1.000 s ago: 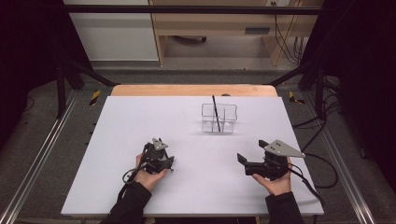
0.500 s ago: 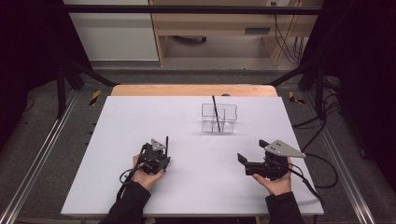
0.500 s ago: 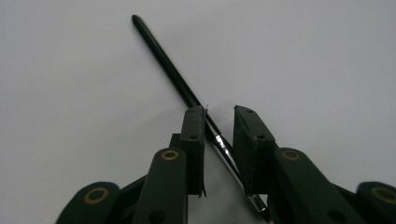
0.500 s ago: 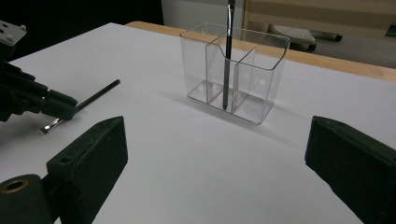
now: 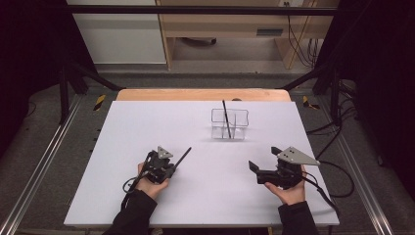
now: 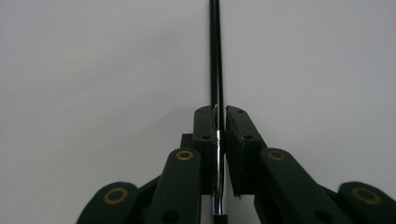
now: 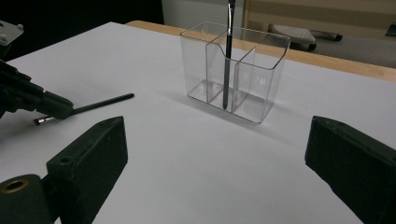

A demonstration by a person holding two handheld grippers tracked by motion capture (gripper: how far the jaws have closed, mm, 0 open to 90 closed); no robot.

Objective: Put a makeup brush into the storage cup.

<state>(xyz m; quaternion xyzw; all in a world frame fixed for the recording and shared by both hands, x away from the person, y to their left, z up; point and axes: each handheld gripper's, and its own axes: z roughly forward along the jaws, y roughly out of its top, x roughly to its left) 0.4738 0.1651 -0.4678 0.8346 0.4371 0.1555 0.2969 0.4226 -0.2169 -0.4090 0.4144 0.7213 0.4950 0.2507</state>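
Since a second ago, left gripper [image 5: 172, 165] fingers have just been closing and now pinch the black pen [image 6: 215, 70], which sticks out beyond their tips, probably for the clear organizer [image 5: 229, 124]; right gripper [image 7: 212, 158] fingers stay spread.

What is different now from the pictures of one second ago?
The left gripper has just been closing its jaws and now clamps the thin black pen, whose far end has come up from the white table. The right gripper, open, and the clear plastic three-compartment holder with its upright black pen stayed.
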